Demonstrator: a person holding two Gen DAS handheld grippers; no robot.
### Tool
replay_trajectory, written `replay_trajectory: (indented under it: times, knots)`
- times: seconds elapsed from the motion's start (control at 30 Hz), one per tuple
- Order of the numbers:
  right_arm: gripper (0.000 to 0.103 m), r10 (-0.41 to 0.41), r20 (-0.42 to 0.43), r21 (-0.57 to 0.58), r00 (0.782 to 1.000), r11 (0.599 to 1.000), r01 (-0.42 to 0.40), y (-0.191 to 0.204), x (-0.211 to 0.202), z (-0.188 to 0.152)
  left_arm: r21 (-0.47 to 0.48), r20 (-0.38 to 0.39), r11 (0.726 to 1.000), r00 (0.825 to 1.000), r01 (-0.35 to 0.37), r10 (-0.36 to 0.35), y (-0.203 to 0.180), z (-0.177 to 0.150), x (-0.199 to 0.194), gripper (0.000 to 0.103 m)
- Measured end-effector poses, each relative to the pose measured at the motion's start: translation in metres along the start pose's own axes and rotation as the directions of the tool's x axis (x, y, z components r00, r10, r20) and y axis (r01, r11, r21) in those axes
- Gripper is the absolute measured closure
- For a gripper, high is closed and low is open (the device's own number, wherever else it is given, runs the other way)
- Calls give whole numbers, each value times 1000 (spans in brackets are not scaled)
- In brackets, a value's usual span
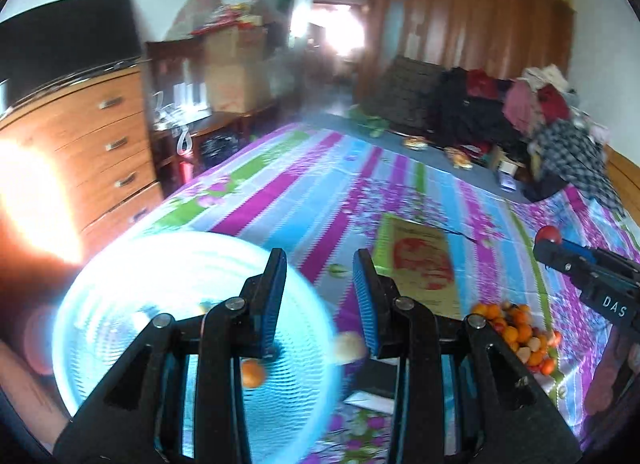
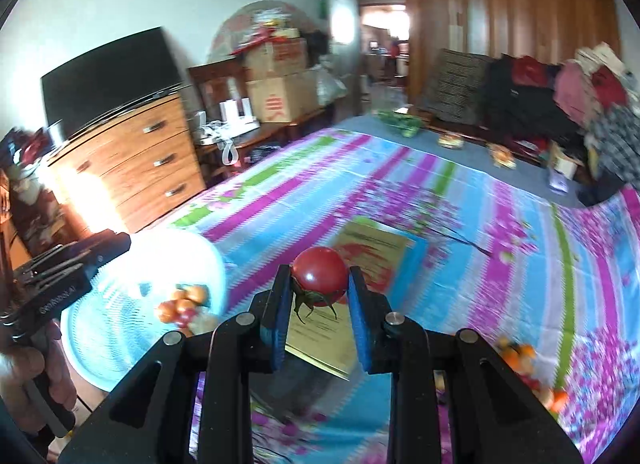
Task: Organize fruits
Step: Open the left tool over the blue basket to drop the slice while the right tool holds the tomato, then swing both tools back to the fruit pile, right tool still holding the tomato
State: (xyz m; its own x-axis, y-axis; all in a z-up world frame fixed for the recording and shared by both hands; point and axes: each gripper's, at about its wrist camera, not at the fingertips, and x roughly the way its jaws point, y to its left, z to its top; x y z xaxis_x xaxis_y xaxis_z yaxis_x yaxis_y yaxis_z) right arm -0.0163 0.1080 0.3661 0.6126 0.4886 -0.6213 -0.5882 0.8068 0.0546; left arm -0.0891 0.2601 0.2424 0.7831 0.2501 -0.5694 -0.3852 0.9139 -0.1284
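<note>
I have the right gripper [image 2: 319, 318] clenched on a red tomato [image 2: 320, 281], which sits between the two blue pads near their tips, above the bed and over a yellowish printed card [image 2: 370, 248] that lies on the striped bedsheet [image 2: 480, 224]. The tomato is almost round, so it has no real long axis; its green stem end points down and a little toward the camera, and the smooth top points away. I judge it light but soft and with a slippery skin, so I want to hold it across the widest part, as now, and not squeeze more, because the skin can split or the fruit can slide out forward. My left gripper [image 1: 320, 300] is released, with the jaws standing apart and nothing between them; it hangs over the edge of the light blue basket [image 1: 120, 304]. In this basket some fruits are already lying, among them an orange [image 1: 253, 373], but the view is blurred and I cannot name the others. A pile of small fruits [image 1: 520, 336], mostly orange ones, waits on the bedsheet on my right side, well apart from the basket.
</note>
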Motion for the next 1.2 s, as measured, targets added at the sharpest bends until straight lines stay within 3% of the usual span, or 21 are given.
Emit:
replay_trajectory:
  times: [0.23,0.4,0.57,0.67,0.77,0.83,0.9,1.0,1.07,1.13,1.2]
  knots:
    - [72,147,-44,-21,988,989,-148,61,31,21,-106,-3,991,997,-77,77,66,-5,-7,68]
    - [72,234,-103,3,967,972,-235,85,59,19,-142,-35,985,995,-93,89,91,-18,-4,70]
    - [72,196,-95,20,976,981,-195,72,59,-2,-86,-84,996,996,-2,-5,76,-31,10,68]
    - [72,136,-103,43,985,990,-132,48,55,-28,-21,-119,994,987,109,-111,40,-39,19,66]
    - [72,79,-155,97,985,993,-65,11,49,-68,15,-185,966,950,259,-252,-5,-53,34,53]
    - [72,32,-192,133,981,991,-6,-17,40,-98,52,-223,947,928,317,-298,-32,-63,43,53]
    - [72,-20,-223,167,975,984,58,-45,27,-129,68,-273,920,894,385,-354,-61,-73,52,53]
    - [72,-93,-272,239,958,958,160,-96,3,-177,136,-346,858,835,496,-428,-118,-94,60,52]
    - [72,-137,-307,279,942,933,226,-124,-10,-204,144,-398,800,774,582,-492,-154,-112,63,52]
    - [72,-161,-336,334,928,901,277,-154,-23,-227,162,-443,754,729,637,-521,-193,-133,80,52]
    - [72,-171,-345,380,923,874,304,-178,-32,-241,175,-468,726,705,665,-533,-217,-149,99,53]
